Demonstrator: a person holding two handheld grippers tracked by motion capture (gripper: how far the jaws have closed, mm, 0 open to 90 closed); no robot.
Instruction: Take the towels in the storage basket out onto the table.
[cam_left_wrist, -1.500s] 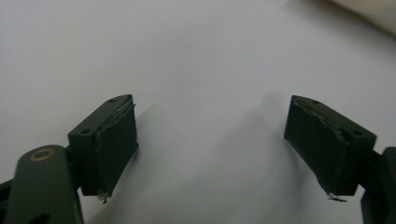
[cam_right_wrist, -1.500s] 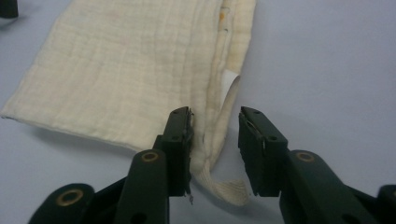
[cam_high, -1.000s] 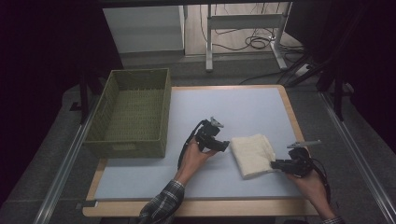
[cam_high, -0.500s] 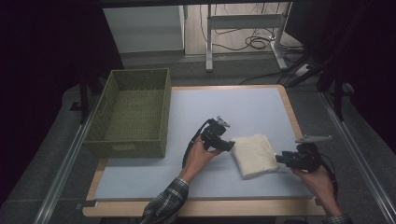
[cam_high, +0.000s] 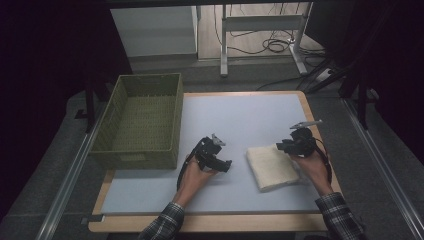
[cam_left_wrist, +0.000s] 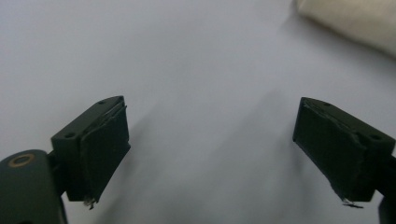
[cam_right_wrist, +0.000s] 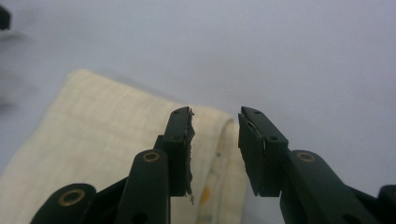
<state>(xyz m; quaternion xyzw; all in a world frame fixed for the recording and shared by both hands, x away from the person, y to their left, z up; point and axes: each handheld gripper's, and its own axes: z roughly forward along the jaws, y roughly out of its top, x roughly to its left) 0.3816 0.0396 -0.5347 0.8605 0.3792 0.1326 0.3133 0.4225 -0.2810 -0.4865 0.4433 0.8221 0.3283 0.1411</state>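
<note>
Olive-green woven rectangular basket (cam_high: 142, 122) on the table's left, pale blue-grey mat (cam_high: 240, 115) over a light wooden tabletop (cam_high: 210, 223), white desk frame (cam_high: 260, 22) behind, dark cables (cam_high: 272, 46) on the floor

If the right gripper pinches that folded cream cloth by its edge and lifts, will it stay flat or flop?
Probably flop: the folded cloth looks soft and woven, with rounded layered edges in the right gripper view. Likely light, so it should lift easily. The fold may open, since nothing visibly holds the layers together.
</note>
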